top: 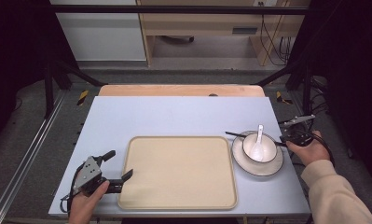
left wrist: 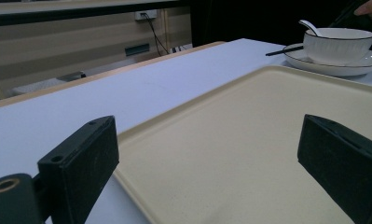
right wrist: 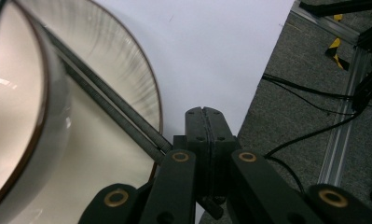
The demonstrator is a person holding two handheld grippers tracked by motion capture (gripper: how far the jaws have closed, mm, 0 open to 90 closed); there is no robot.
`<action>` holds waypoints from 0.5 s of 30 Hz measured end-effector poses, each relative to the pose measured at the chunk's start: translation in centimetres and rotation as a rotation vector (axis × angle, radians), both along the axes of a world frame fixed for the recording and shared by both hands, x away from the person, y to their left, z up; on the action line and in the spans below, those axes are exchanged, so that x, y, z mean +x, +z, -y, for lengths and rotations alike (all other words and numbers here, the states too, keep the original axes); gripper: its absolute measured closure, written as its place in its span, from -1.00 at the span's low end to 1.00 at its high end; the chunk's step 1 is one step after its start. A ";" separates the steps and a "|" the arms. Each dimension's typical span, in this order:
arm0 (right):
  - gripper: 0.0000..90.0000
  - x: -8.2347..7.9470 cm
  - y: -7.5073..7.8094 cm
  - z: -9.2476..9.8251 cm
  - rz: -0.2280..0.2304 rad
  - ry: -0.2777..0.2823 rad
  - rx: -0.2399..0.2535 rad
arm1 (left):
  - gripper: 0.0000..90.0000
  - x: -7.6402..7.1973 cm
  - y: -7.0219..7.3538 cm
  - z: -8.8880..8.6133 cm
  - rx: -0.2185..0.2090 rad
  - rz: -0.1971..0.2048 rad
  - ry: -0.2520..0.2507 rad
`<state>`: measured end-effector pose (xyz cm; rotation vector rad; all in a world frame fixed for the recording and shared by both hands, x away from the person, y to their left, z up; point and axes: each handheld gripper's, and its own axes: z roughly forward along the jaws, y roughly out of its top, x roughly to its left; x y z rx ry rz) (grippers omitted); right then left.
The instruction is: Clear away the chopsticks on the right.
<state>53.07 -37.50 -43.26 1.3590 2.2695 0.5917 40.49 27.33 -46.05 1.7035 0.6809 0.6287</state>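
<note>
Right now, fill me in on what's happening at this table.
A person works with a gripper in each hand. The right gripper has its jaws shut beside the plate, at the near end of the dark chopsticks lying across it; whether they are pinched is unclear. A white bowl with a spoon sits on that plate. The left gripper rests open at the left edge of the empty beige tray.

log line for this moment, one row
left gripper: open, at tray edge | right gripper: shut, beside plate | chopsticks across plate | spoon in bowl
</note>
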 end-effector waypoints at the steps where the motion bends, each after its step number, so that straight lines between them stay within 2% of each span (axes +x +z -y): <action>1: 1.00 -0.4 0.1 0.0 0.003 0.002 0.005 | -0.89 0.0 0.0 0.0 0.001 -0.001 -0.002; 4: 1.00 -1.2 0.3 -0.1 0.011 0.008 0.003 | -0.89 0.0 0.0 0.1 0.007 -0.006 -0.004; 9: 1.00 -2.4 0.4 -0.3 -0.001 0.038 0.003 | -0.89 0.1 -0.1 0.2 0.014 -0.012 -0.009; 11: 1.00 -2.6 0.5 -0.4 -0.007 0.040 0.010 | -0.89 0.1 -0.1 0.3 0.013 -0.012 -0.010; 15: 1.00 -3.7 0.8 -1.0 -0.015 0.078 0.027 | -0.89 0.1 -0.2 0.2 0.014 -0.015 -0.011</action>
